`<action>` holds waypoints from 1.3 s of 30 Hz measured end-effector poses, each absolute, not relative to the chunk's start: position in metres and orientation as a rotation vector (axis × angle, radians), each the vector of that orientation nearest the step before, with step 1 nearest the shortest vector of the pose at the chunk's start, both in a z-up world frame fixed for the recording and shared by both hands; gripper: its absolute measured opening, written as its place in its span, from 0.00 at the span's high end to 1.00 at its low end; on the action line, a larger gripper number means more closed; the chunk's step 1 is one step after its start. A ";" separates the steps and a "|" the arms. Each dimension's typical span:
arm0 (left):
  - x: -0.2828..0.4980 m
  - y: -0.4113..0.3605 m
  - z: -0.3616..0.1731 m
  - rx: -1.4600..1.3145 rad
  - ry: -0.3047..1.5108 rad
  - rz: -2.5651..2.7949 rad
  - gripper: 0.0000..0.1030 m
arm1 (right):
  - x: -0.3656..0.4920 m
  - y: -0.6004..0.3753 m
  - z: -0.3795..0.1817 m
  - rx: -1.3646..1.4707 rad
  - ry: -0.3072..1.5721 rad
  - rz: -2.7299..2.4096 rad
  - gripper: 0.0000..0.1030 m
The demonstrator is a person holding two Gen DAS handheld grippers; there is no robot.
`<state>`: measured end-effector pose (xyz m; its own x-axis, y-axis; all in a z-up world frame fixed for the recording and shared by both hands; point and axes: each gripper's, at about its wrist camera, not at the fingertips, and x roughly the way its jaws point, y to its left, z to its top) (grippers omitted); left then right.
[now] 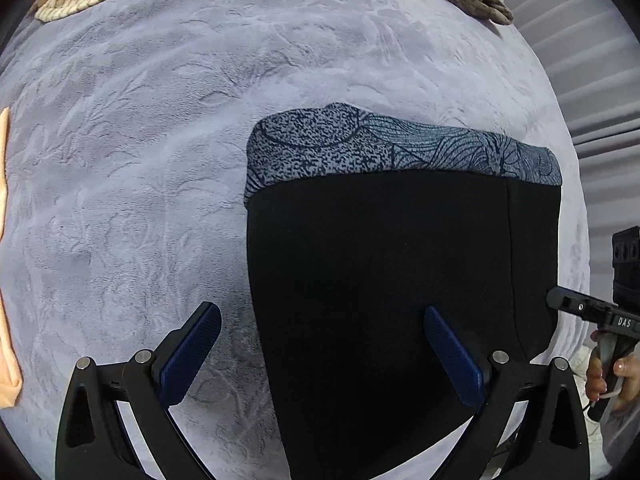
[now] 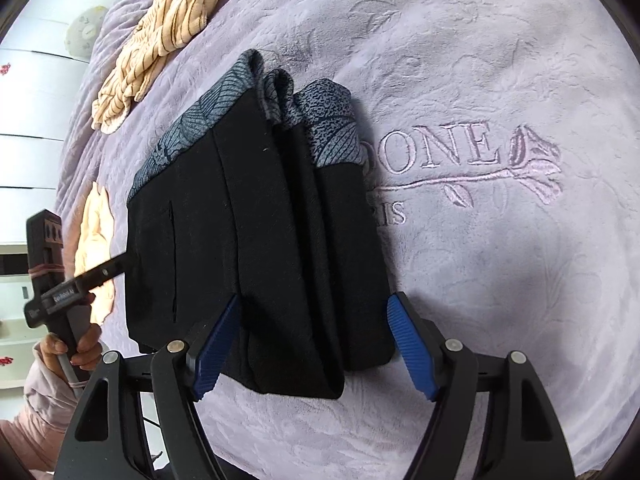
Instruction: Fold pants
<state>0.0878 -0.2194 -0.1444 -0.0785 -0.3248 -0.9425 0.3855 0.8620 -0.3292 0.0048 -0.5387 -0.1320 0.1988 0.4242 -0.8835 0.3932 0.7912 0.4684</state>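
Folded pants on the bed, both grippers standing off. The black pants (image 2: 256, 240), with their blue-grey patterned waistband (image 1: 360, 148), lie as a compact stack of layers on the lilac embossed bedspread (image 2: 500, 60), partly covering its embroidered lettering (image 2: 444, 148). In the right wrist view we see several fold edges bunched at the near end and the waistband layers splayed at the far end.

Our right gripper (image 2: 316, 344) has its blue fingers (image 2: 412, 356) spread wide, straddling the near end of the stack; the pads do not press the cloth. Our left gripper (image 1: 320, 356) is likewise wide: one finger (image 1: 192, 356) hangs over bare bedspread, the other over the black fabric, nothing pinched. The left gripper also shows from the side at the stack's left edge, held by a hand (image 2: 76, 348).

We judge the folding nearly finished, and the step in hand to be release and tidying. To do it well we should lift the fingers straight up without dragging the top layer, then press lightly along the bunched edges so that the layers lie flush. The striped cream garment (image 2: 160, 40) and the peach cloth (image 2: 94, 240) lie apart and need no attention.
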 end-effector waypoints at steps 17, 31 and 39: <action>0.097 -0.242 -0.173 -0.080 1.523 -0.724 0.01 | 0.043 -0.567 -0.179 0.931 1.333 0.304 0.22; 0.092 -0.231 -0.162 -0.165 1.497 -0.770 0.26 | 0.049 -0.564 -0.185 1.016 1.331 0.359 0.46; 0.082 -0.214 -0.125 -0.173 1.463 -0.797 0.37 | 0.038 -0.551 -0.149 1.070 1.264 0.333 0.56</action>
<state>0.0820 -0.2144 -0.1255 -0.0926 -0.5727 -0.8145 0.3738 0.7382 -0.5615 0.0385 -0.5512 -0.1486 0.3302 0.7257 -0.6036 0.3341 0.5082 0.7938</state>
